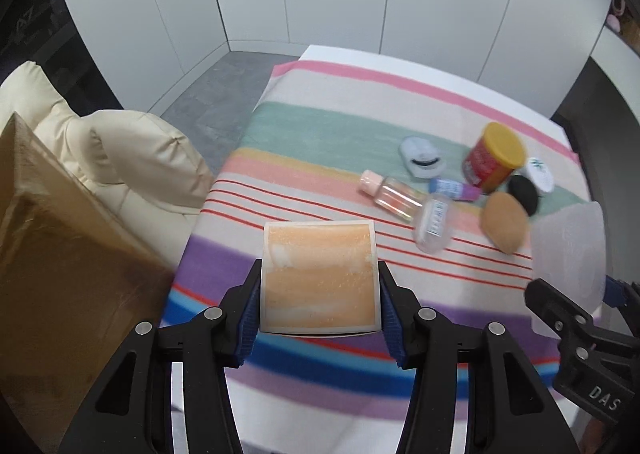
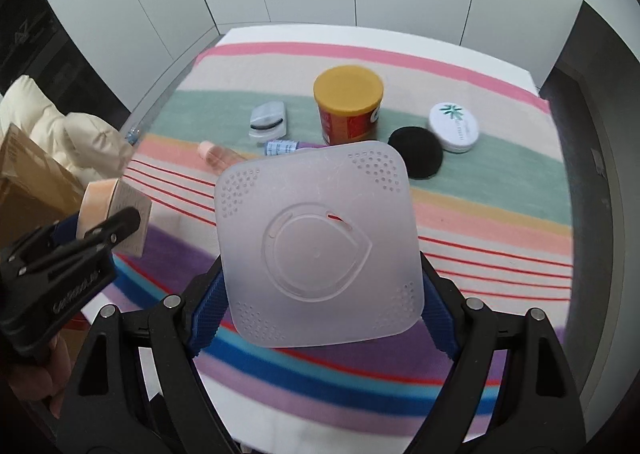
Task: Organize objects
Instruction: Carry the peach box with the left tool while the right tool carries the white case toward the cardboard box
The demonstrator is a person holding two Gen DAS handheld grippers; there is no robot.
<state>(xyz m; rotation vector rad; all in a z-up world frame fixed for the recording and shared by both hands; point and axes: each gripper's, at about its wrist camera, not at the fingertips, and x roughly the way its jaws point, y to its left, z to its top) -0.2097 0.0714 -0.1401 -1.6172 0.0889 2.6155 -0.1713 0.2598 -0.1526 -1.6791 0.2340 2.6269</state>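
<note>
Two claws raised above striped cloth (image 1: 320,126); left claw (image 1: 319,306) clenched on orange square box (image 1: 318,278); right claw (image 2: 320,294) clenched on frosted square lid (image 2: 316,246); yellow-lidded jar (image 2: 347,110) beyond.

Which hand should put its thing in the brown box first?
Left, probably. The left gripper holds the orange packet right beside the brown box. The right gripper, with the frosted lid, is farther over.

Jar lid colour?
Yellow lid on the red jar; clearest in the right wrist view.
</note>
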